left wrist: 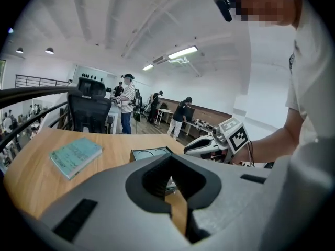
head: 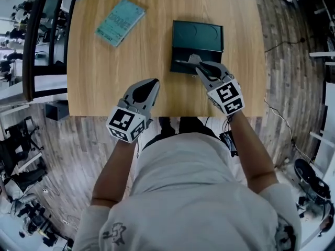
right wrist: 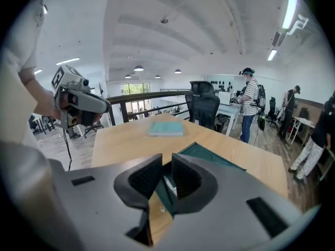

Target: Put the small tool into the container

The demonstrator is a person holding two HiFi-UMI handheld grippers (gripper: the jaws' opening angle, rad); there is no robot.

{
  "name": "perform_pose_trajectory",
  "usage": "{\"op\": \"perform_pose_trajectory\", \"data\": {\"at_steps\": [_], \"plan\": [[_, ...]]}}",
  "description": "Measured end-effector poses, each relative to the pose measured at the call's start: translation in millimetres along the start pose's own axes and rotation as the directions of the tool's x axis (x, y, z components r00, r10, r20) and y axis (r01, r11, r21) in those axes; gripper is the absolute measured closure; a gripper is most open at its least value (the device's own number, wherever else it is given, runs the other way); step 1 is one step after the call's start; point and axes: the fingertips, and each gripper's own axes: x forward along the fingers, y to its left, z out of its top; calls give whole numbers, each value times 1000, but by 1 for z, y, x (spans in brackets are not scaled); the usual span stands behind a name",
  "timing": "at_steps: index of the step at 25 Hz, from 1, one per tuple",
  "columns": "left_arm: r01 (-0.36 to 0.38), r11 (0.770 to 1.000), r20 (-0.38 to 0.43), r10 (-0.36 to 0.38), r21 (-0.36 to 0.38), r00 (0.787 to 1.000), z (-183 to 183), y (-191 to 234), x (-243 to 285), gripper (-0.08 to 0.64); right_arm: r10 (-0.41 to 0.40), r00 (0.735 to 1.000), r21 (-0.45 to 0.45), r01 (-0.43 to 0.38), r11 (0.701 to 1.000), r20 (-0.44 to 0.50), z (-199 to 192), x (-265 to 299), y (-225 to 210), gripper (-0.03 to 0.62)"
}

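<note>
The container (head: 198,35) is a dark green open case on the wooden table (head: 104,88), right of centre; it also shows in the right gripper view (right wrist: 209,158). The small silvery tool (head: 182,63) lies across its near section. My right gripper (head: 196,61) hangs over that section at the tool's right end, jaws a narrow gap apart. In the right gripper view a pale bit of the tool (right wrist: 168,183) shows through the gap, and I see no pad pressing on it. My left gripper (head: 154,82) hovers over the table's front part, shut and empty.
A teal book (head: 120,21) lies at the table's far left. The table's front edge (head: 157,116) runs just under both grippers. Wooden floor surrounds the table, with a railing (head: 31,35) to the left. In the left gripper view, people stand by desks (left wrist: 125,109) far behind.
</note>
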Motion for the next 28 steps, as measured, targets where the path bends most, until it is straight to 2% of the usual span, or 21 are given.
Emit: {"op": "perform_pose_trajectory", "data": {"at_steps": [6, 11, 15, 21, 28], "plan": [[74, 994, 56, -79, 74, 995, 30, -13, -33, 554, -76, 987, 62, 67, 996, 143, 50, -51, 27, 586], [131, 982, 84, -143, 132, 986, 45, -31, -61, 554, -123, 962, 88, 105, 991, 244, 83, -88, 58, 586], [185, 968, 120, -207, 169, 971, 55, -45, -85, 554, -173, 935, 107, 147, 983, 309, 105, -117, 82, 586], [223, 956, 147, -253, 192, 956, 62, -57, -109, 554, -219, 915, 109, 193, 975, 338, 112, -150, 109, 586], [254, 947, 165, -288, 199, 943, 67, -84, -115, 554, -251, 900, 122, 221, 968, 357, 108, -188, 113, 586]]}}
